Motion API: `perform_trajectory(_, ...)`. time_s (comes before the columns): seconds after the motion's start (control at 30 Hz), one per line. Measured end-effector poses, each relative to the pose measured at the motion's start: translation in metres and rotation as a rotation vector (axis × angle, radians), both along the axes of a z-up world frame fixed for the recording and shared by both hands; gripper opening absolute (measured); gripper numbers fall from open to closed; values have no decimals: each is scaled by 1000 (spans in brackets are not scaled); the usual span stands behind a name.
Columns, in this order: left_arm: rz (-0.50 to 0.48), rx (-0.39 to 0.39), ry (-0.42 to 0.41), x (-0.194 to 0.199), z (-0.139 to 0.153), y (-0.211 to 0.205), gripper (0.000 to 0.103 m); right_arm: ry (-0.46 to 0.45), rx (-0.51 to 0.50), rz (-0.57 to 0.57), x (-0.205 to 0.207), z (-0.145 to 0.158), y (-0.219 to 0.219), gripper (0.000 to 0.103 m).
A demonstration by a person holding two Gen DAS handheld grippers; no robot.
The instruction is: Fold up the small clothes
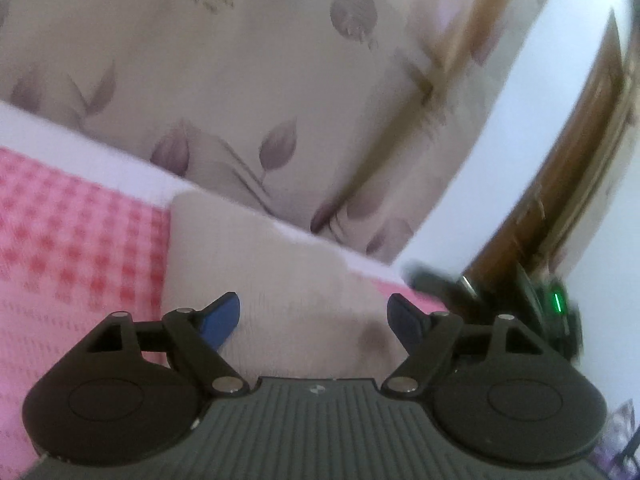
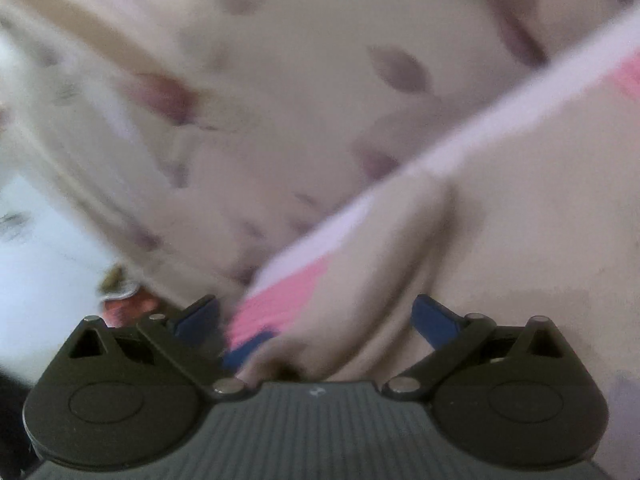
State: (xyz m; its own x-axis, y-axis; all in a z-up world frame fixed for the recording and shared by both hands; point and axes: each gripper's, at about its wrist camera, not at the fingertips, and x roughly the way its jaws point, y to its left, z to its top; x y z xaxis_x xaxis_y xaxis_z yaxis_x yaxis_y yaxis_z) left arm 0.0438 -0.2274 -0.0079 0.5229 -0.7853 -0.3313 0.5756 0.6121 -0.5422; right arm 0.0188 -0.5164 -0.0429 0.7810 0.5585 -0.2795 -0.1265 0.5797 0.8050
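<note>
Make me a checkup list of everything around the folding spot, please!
Surface: pink checked bed cover with a white edge strip.
Job's things: beige garment lying on the cover, its far edge looking neatly folded; in the right wrist view beige cloth shows a crease, blurred.
Clutter: a reddish, metallic-looking object at lower left of the right wrist view, too blurred to name.
Grippers: left gripper open, fingers apart over the garment; right gripper open, holding nothing.
Cables: nothing seen.
Surroundings: leaf-patterned curtain, white wall, brown wooden door frame, dark device with a green light.
</note>
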Motion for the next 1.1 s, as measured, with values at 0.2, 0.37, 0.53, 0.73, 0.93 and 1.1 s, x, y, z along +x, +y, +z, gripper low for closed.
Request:
perform_trajectory(0.2, -58, 31, -19, -4, -29, -12, 77, 47, 72, -34, 24, -12, -4, 103)
perform_trajectory(0.37, -68, -2, -42, -7, -33, -9, 77, 66, 40, 5, 49, -11, 8, 101)
perform_trajectory(0.53, -48, -48, -42, -8, -36, 1, 81, 65, -143, 25, 61, -6, 35, 48)
perform_trajectory(0.73, 72, -93, -103, -19, -23, 14, 96, 22, -293, -31, 53, 4, 38, 23)
perform_trajectory(0.93, 264, -108, -176, -29, -19, 29, 103, -30, -295, -79, 42, 26, 21, 19)
perform_trajectory(1.1, 204, -30, -154, -26, -20, 16, 103, 37, -283, -32, 47, 17, 15, 21)
